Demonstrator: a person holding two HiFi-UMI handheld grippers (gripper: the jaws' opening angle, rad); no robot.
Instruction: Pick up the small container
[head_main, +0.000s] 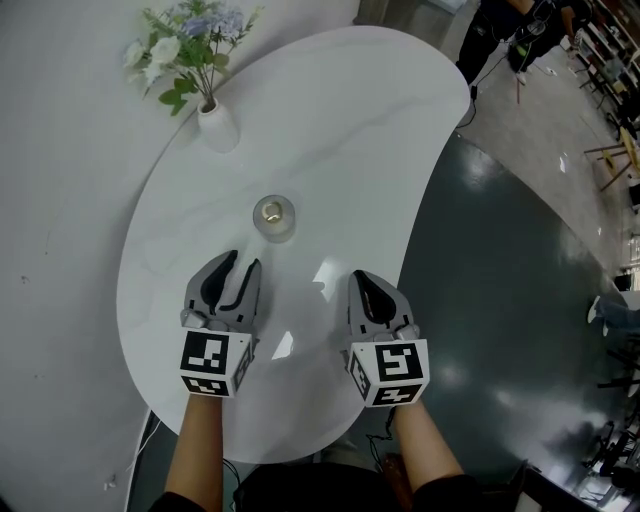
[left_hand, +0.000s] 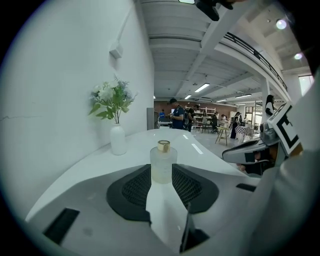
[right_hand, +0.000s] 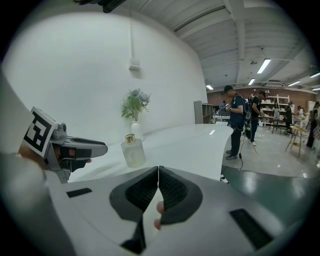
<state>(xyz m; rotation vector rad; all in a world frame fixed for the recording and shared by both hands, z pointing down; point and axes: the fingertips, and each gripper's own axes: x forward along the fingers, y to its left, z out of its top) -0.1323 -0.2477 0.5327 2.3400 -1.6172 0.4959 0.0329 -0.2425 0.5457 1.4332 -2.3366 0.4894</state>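
The small container (head_main: 274, 216) is a frosted glass bottle with a gold cap, standing upright near the middle of the white table (head_main: 340, 120). My left gripper (head_main: 243, 262) hovers just short of it, jaws apart and nothing between them. In the left gripper view the bottle (left_hand: 163, 162) stands straight ahead, beyond the gap in the gripper (left_hand: 161, 186). My right gripper (head_main: 358, 276) hangs to the right of the bottle, shut and empty. The right gripper view shows its pads (right_hand: 158, 169) pressed together, with the bottle (right_hand: 133, 151) ahead to the left.
A white vase of flowers (head_main: 215, 125) stands at the table's far left, near the wall. The table's curved right edge drops to a dark green floor (head_main: 500, 260). People stand far off in the room (right_hand: 236, 120).
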